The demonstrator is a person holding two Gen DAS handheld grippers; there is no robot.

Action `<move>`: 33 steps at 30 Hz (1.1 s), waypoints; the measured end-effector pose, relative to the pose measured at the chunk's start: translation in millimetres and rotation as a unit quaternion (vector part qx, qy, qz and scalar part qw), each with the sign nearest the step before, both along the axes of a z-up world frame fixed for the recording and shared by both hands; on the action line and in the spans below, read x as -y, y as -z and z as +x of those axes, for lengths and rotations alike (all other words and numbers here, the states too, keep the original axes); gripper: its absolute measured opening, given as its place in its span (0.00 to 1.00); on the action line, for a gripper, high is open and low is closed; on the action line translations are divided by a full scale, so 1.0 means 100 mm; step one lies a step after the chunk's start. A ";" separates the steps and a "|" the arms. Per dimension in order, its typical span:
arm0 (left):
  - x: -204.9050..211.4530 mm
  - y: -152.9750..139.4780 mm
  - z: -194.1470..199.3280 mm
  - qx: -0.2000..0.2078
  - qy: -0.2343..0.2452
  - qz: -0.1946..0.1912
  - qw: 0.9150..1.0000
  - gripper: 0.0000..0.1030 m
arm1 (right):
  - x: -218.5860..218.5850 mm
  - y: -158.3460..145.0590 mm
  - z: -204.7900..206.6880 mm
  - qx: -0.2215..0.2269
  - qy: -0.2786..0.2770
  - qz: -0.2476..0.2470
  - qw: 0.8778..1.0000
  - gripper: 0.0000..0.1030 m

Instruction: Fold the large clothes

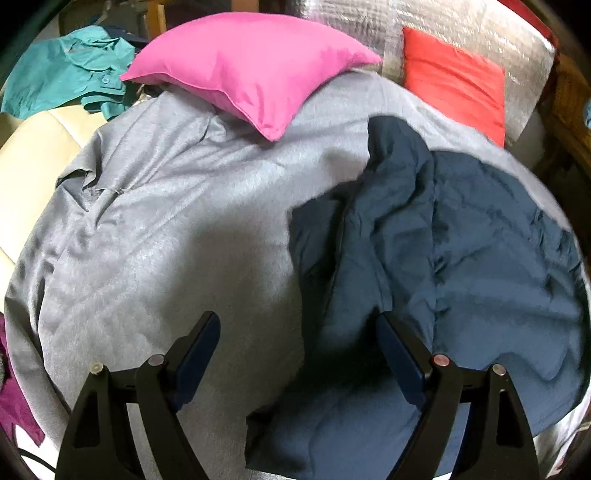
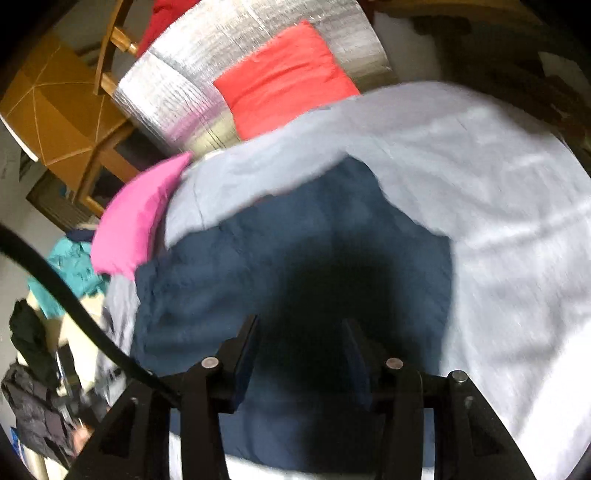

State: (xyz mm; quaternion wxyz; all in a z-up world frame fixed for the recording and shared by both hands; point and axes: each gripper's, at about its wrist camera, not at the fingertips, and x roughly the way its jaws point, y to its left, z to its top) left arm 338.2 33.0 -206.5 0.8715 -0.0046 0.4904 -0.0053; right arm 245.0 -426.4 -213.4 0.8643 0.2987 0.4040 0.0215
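Observation:
A crumpled navy garment (image 1: 461,240) lies spread on a grey sheet (image 1: 166,221), filling the right half of the left wrist view. My left gripper (image 1: 297,317) hangs wide open just above the garment's left edge, one finger over the grey sheet and the other over navy cloth, with nothing between them. In the blurred right wrist view the same navy garment (image 2: 258,251) lies under my right gripper (image 2: 301,323). Its jaws stand apart above the cloth in their own dark shadow, and I see nothing pinched between them.
A pink pillow (image 1: 251,62) and a red pillow (image 1: 454,81) rest at the far side of the sheet, against a silver foil mat (image 1: 480,22). A teal garment (image 1: 66,74) lies at the far left. Wooden furniture (image 2: 55,103) and dark clothes (image 2: 33,391) stand to the left.

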 end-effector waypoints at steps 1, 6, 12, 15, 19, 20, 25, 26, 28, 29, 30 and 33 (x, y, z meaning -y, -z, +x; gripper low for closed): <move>0.05 0.04 0.00 -0.004 0.005 0.012 1.000 0.85 | 0.02 0.07 -0.07 -0.009 -0.003 -0.002 1.000 0.48; 0.12 0.00 -0.09 0.006 0.010 0.020 1.000 0.85 | 0.12 0.40 -0.18 -0.025 -0.008 0.034 0.999 0.41; -0.07 -0.30 -0.22 0.061 0.007 -0.045 0.997 0.85 | 0.47 0.17 -0.48 0.039 0.041 0.041 0.998 0.54; -0.19 -0.25 -0.15 0.043 0.000 -0.078 0.996 0.85 | 0.75 0.26 -0.55 0.030 0.086 0.072 0.993 0.74; -0.32 -0.11 -0.02 -0.001 -0.007 -0.161 0.987 0.85 | 0.90 0.45 -0.42 0.013 0.086 0.124 0.989 0.75; -0.33 -0.09 -0.01 -0.007 -0.007 -0.172 0.985 0.85 | 0.93 0.52 -0.35 0.006 0.079 0.136 0.988 0.75; -0.32 -0.03 0.02 -0.024 -0.004 -0.203 0.979 0.85 | 0.94 0.68 -0.22 -0.021 0.070 0.161 0.984 0.75; -0.30 0.00 0.03 -0.030 -0.007 -0.194 0.980 0.85 | 0.93 0.70 -0.22 -0.021 0.069 0.165 0.984 0.75; -0.26 0.10 0.06 -0.049 -0.006 -0.174 0.983 0.85 | 0.87 0.74 -0.17 -0.024 0.060 0.170 0.983 0.75; -0.21 0.17 0.09 -0.064 -0.004 -0.162 0.985 0.85 | 0.82 0.76 -0.12 -0.028 0.054 0.166 0.984 0.75; -0.17 0.24 0.10 -0.072 -0.001 -0.152 0.986 0.85 | 0.77 0.79 -0.11 -0.031 0.055 0.156 0.986 0.75; -0.14 0.26 0.09 -0.068 0.000 -0.138 0.988 0.87 | 0.62 0.87 -0.01 -0.058 0.059 0.119 0.989 0.68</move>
